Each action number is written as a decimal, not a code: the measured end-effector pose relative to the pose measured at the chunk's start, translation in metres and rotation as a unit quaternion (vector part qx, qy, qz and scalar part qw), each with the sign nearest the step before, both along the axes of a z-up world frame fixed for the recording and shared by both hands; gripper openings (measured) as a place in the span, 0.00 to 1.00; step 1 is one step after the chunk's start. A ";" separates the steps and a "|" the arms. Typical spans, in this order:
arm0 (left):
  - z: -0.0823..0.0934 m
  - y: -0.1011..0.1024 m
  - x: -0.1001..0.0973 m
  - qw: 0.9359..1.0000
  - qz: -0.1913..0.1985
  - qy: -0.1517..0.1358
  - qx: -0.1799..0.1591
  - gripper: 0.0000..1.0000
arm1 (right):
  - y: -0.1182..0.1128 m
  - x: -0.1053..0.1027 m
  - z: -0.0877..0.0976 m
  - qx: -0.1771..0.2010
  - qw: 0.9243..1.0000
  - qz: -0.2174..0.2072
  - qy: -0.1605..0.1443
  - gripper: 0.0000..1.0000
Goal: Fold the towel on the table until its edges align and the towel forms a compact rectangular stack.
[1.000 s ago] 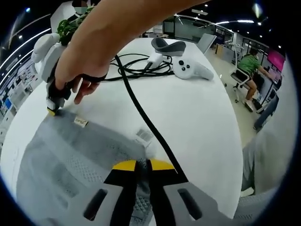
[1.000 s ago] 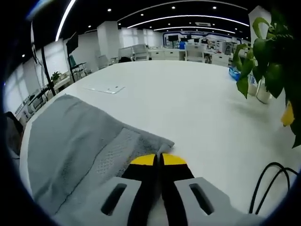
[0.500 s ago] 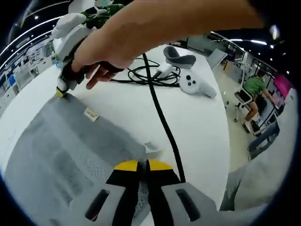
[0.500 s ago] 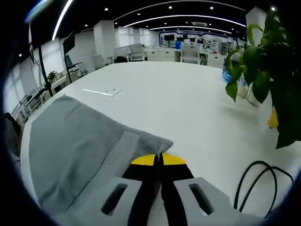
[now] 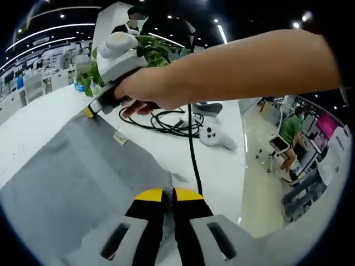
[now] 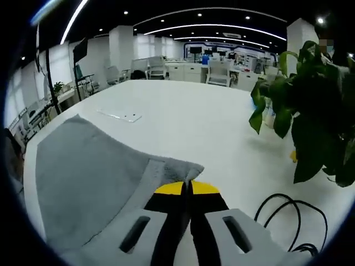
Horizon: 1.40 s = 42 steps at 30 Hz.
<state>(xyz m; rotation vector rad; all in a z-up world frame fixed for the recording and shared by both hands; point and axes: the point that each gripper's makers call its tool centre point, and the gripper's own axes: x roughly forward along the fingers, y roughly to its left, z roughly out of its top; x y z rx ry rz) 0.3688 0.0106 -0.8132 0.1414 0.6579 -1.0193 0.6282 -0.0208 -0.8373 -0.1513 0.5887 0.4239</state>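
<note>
The grey towel (image 5: pixel 72 183) lies spread on the white table (image 6: pixel 211 122), one corner pinched in the left gripper (image 5: pixel 162 195), another in the right gripper (image 6: pixel 186 189), both with jaws pressed together. Past the towel lie a black cable (image 5: pixel 191 149), a white controller (image 5: pixel 213 137) and a plant (image 6: pixel 313 122).

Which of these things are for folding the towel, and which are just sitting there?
For the job:
- grey towel
- left gripper, shut on a towel corner
- right gripper, shut on another corner
- white table

Just lying about:
- black cables
- white controller
- green plant
- flat white card
</note>
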 end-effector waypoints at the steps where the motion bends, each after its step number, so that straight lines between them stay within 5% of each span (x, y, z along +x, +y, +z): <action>1: 0.005 0.002 0.000 1.000 0.001 -0.002 -0.003 0.05 | 0.000 -0.001 0.006 0.001 1.000 -0.001 -0.002 0.00; 12: 0.065 0.000 -0.015 0.997 -0.010 -0.017 -0.073 0.05 | -0.006 -0.018 0.062 -0.003 0.999 -0.024 -0.033 0.00; 25: 0.136 -0.010 -0.020 0.983 -0.026 -0.039 -0.177 0.05 | -0.032 -0.025 0.127 -0.014 0.994 -0.075 -0.079 0.00; 33: 0.168 0.027 -0.017 0.976 -0.010 -0.057 -0.209 0.05 | -0.008 -0.023 0.163 -0.017 0.990 -0.089 -0.107 0.00; 42: 0.186 0.080 -0.006 0.973 0.016 -0.091 -0.213 0.05 | 0.046 -0.009 0.190 -0.012 0.989 -0.078 -0.122 0.00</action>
